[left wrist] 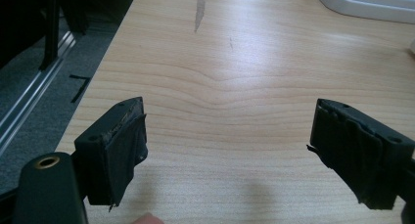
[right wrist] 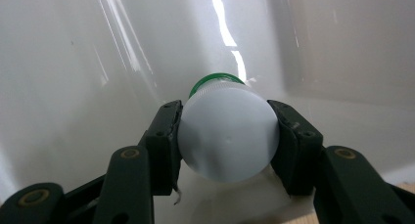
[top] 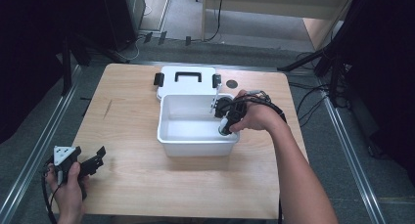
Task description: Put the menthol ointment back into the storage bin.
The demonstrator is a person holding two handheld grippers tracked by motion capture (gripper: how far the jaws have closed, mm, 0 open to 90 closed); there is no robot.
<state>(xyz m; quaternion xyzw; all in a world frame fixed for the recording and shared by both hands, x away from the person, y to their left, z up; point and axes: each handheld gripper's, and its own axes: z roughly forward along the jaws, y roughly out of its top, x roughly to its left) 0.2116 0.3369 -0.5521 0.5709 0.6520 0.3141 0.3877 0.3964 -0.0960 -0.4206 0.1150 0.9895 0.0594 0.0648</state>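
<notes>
We see our right gripper clamped on a white, green-rimmed bottle inside the glossy white bin.

Bottle body hidden behind own base; lid cut off.

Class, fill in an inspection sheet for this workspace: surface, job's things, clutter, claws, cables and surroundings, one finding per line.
Surface: light wooden table, a dark streak in the grain at its left.
Job's things: white open bin near mid-table; white lid with black handle and latches lying flat behind it; white-capped bottle with green ring held inside the bin.
Clutter: a small dark round mark on the table right of the lid; otherwise nothing seen.
Claws: left claw open over bare wood; right claw shut on the bottle's cap.
Cables: black cable trailing from the left claw.
Surroundings: grey floor, metal rails either side, black stands, floor cables.
</notes>
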